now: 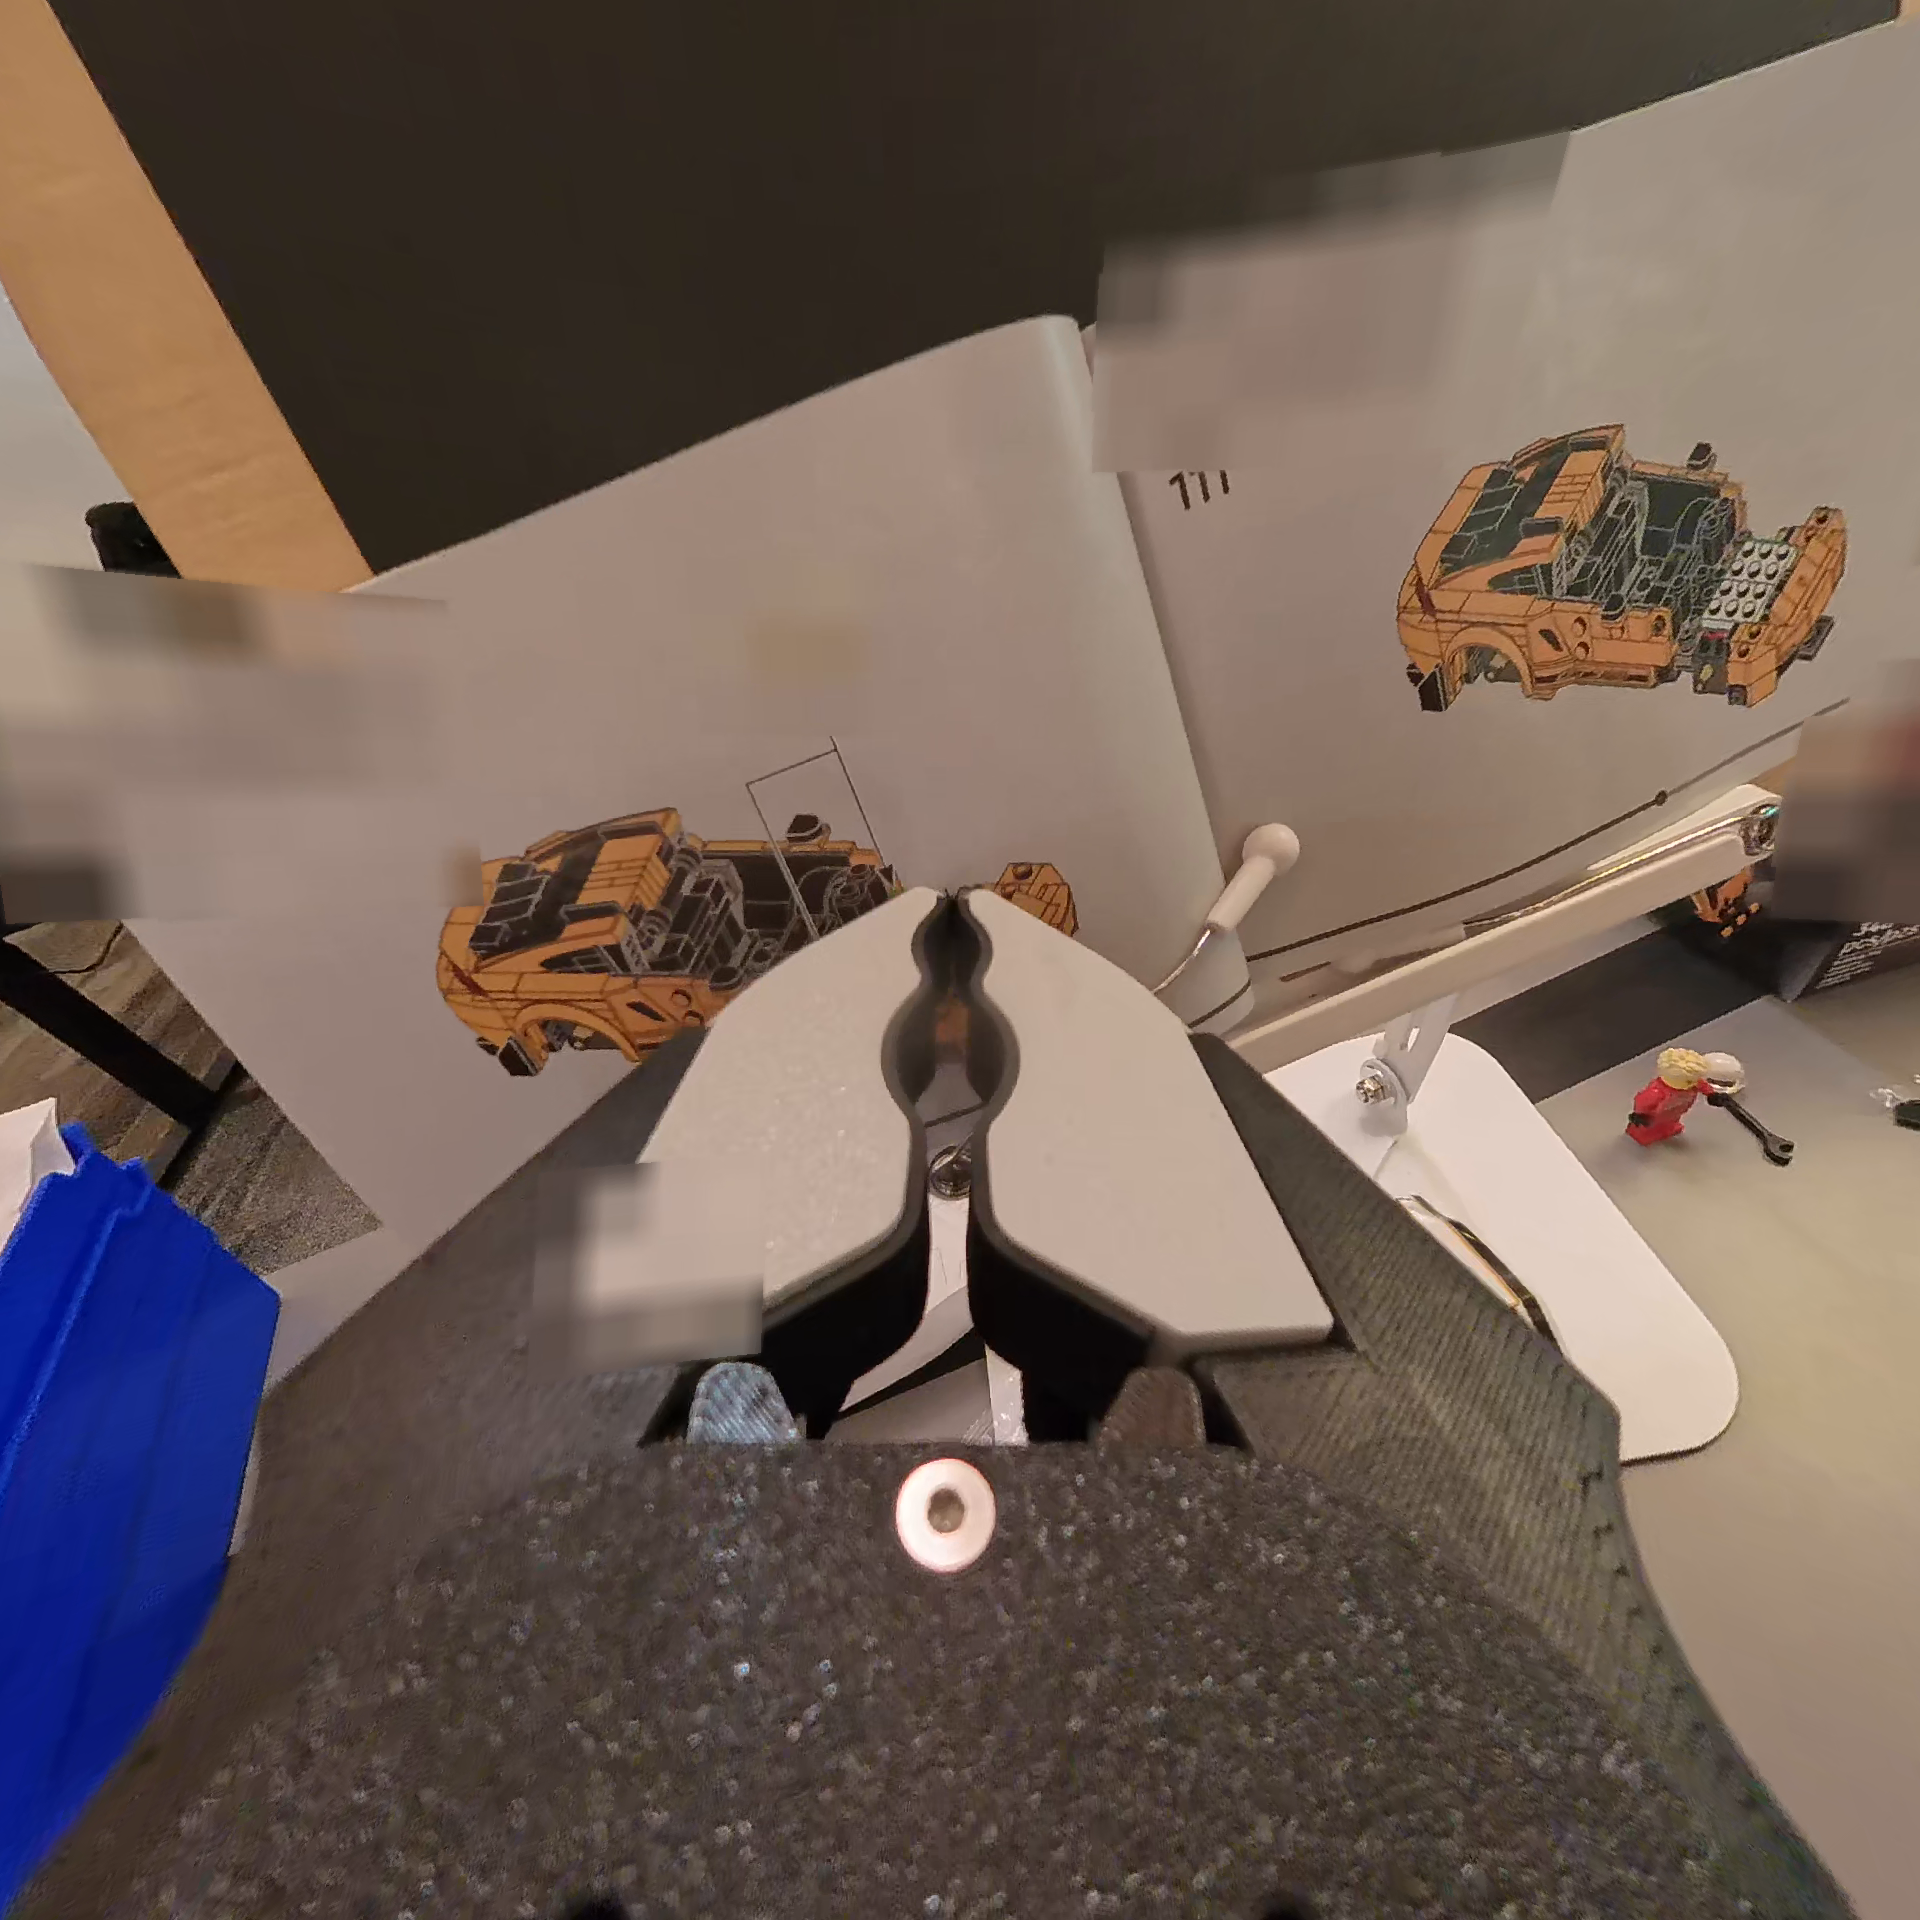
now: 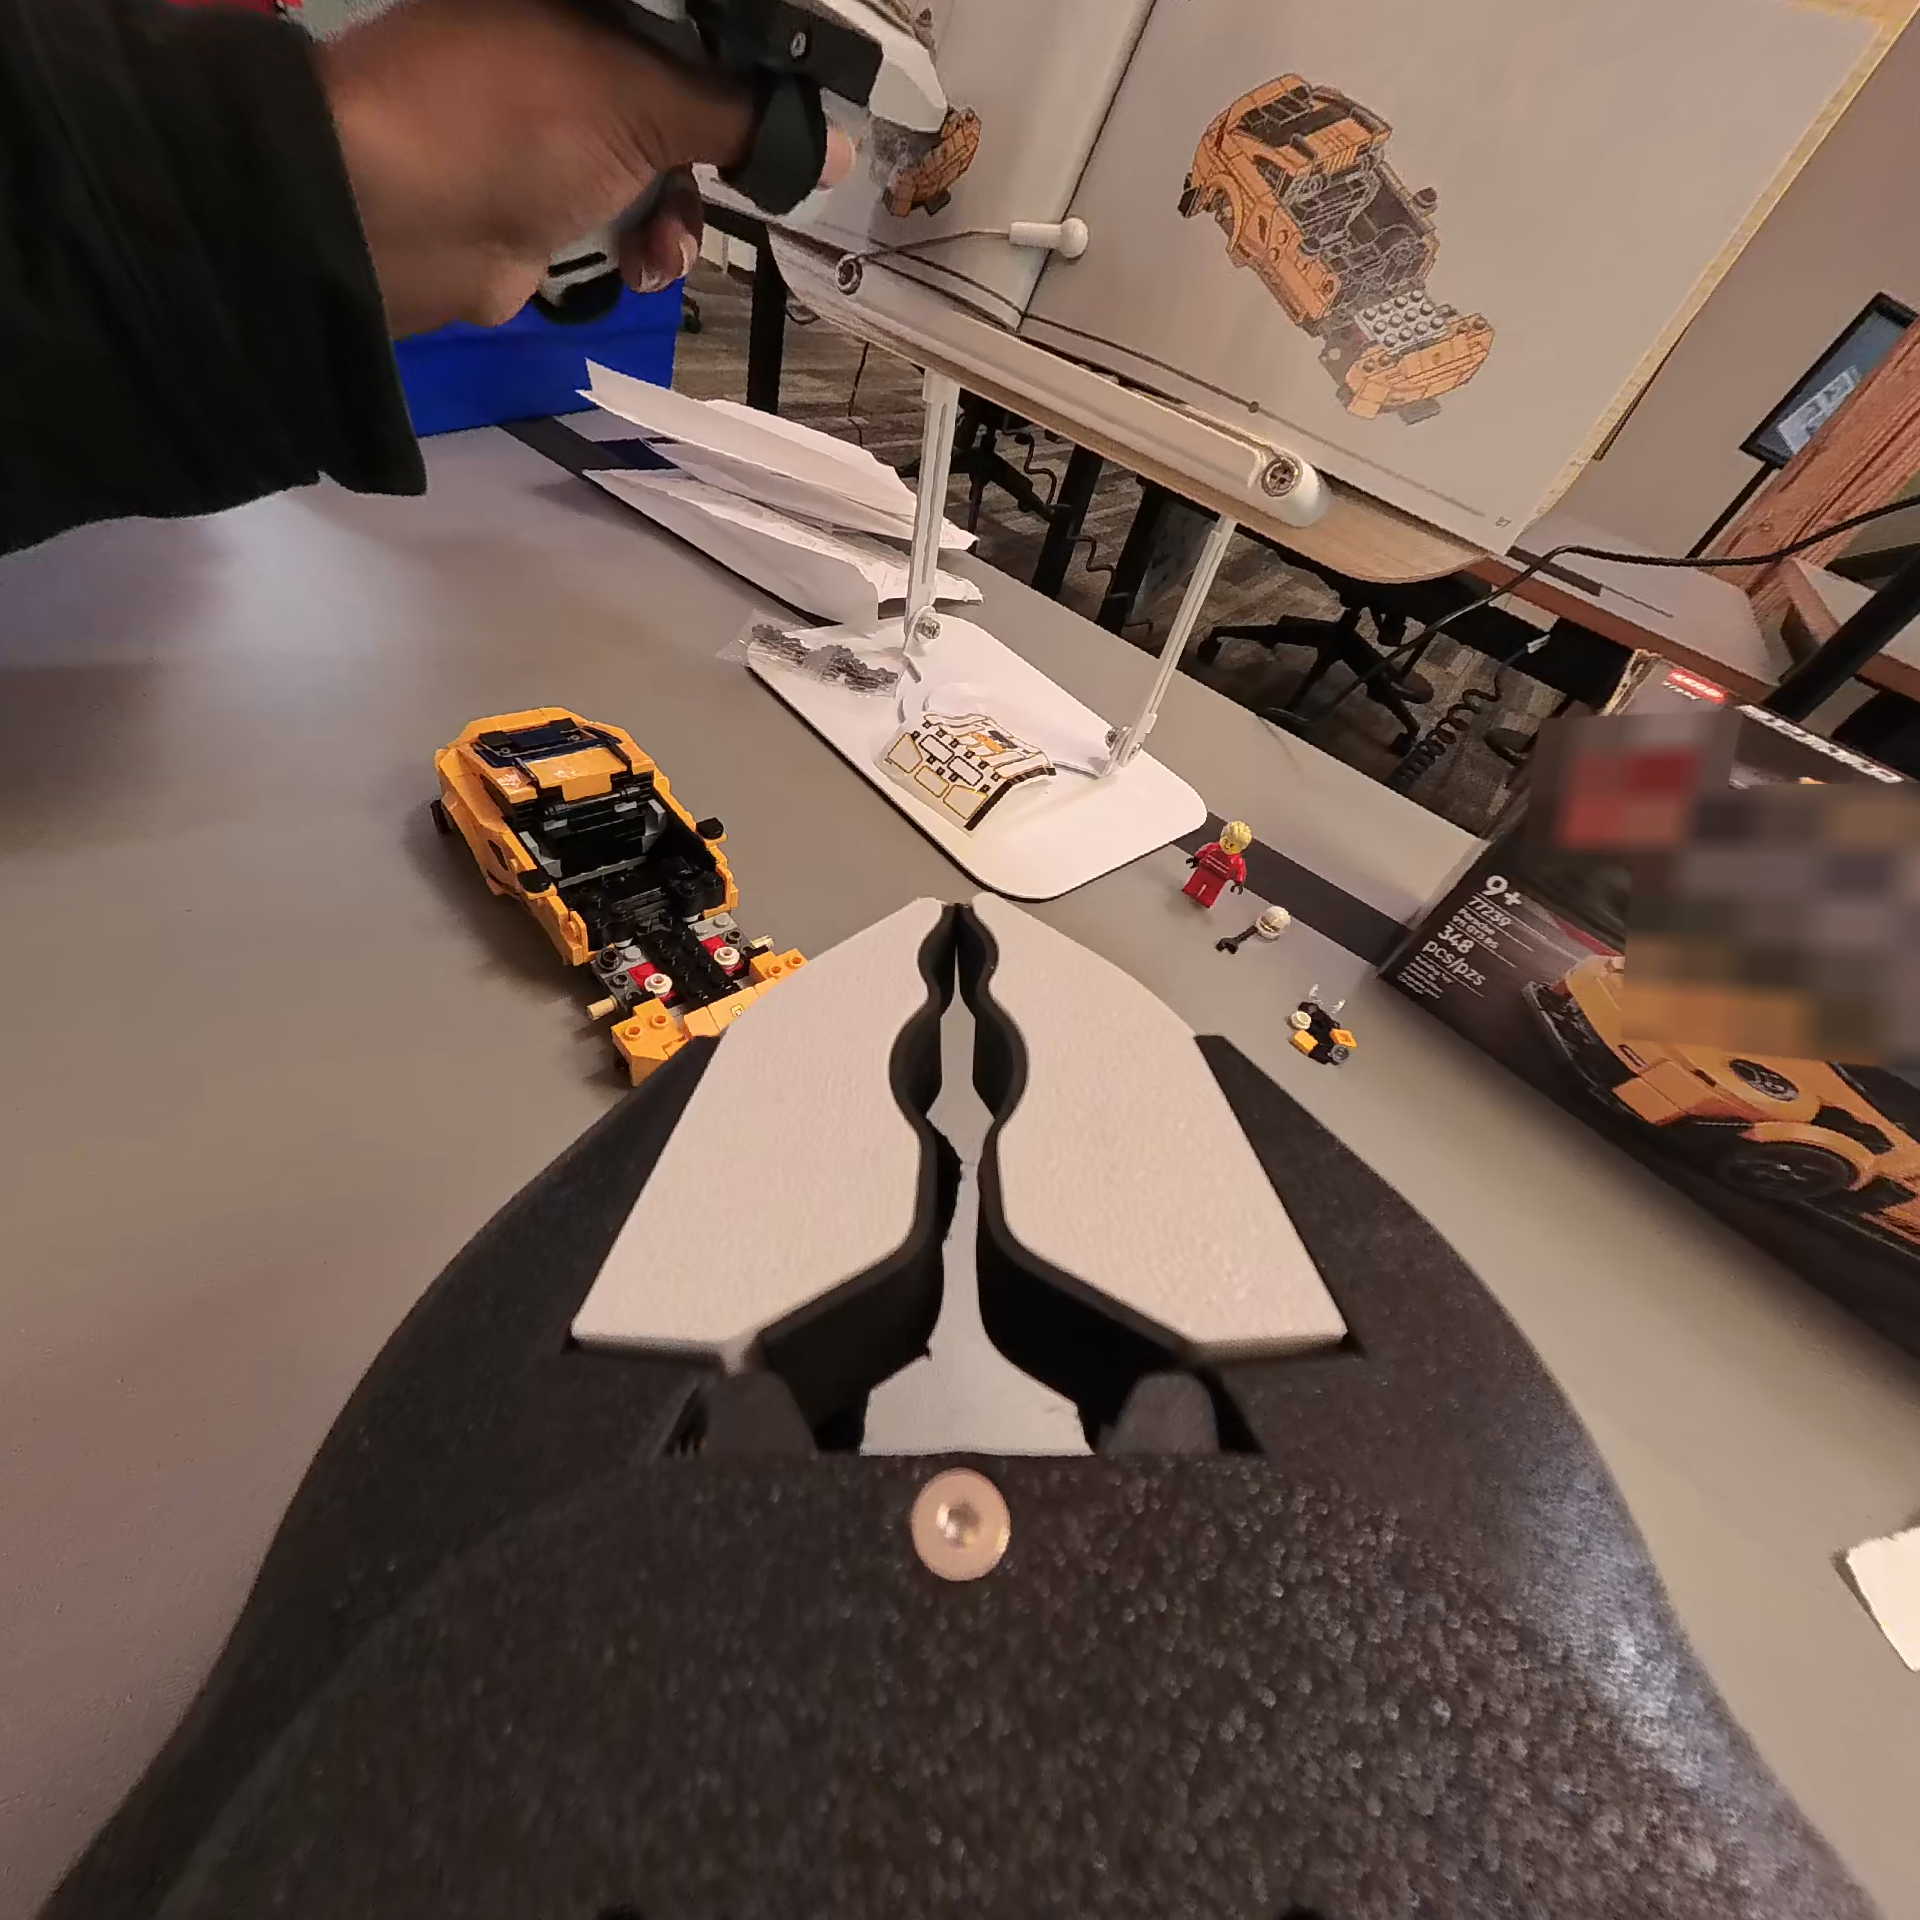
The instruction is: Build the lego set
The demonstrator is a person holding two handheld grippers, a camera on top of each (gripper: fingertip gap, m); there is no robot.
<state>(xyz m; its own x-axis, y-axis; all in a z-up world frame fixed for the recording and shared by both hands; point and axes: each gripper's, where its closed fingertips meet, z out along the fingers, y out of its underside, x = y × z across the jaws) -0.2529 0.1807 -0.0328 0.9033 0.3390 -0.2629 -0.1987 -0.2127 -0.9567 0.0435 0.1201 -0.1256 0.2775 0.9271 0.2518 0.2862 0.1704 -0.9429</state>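
A half-built orange and black lego car [image 2: 592, 862] lies on the grey table, just left of and beyond my right gripper [image 2: 956, 914], which is shut and empty above the table. The open instruction booklet [image 1: 831, 623] stands on a white stand; it also shows in the right wrist view [image 2: 1455, 208]. My left gripper [image 1: 954, 902] is shut, its tips at the lower part of the left page; I cannot tell if it pinches the page. A hand holds it at top left of the right wrist view [image 2: 790, 114].
A red minifigure [image 2: 1216, 862], a white helmet with a black wrench [image 2: 1262, 925] and a few loose pieces [image 2: 1322, 1023] lie right of the stand base [image 2: 1122, 821], which bears a sticker sheet [image 2: 966, 764]. The set's box [image 2: 1662, 1091] is at right. White paper bags [image 2: 769, 488] and a blue bin [image 1: 104, 1403] are at left.
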